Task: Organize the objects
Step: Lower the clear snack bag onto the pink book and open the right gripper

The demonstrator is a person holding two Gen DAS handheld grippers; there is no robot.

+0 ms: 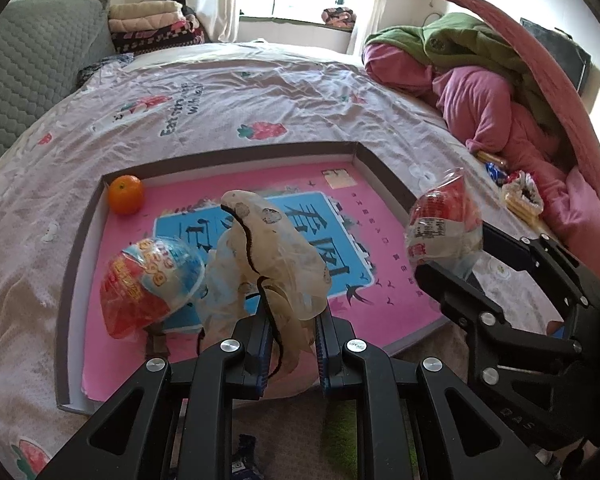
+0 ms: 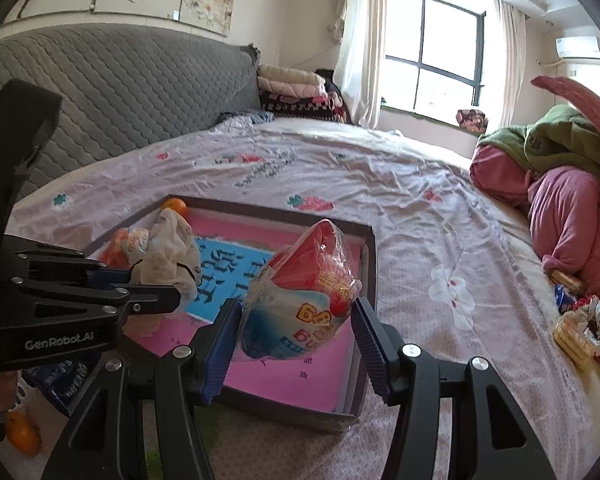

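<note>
**A:** where's everything sitting rn?

**B:** From my left cam, the tray (image 1: 364, 156) lies on the bed (image 1: 260, 92). An orange (image 1: 126, 194) sits in its far left corner, a snack packet (image 1: 150, 280) nearer on the left. My left gripper (image 1: 292, 344) holds a crumpled bag (image 1: 268, 248) over the tray's near edge.

**A:** and the right?

**B:** My right gripper (image 2: 296, 340) has a second packet (image 2: 304, 304) above the tray's right side. Bedding pile (image 1: 500, 92) is far right.

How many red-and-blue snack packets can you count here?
2: one packet held in the right gripper above the tray; another lying inside it. Others may be hidden.
</note>
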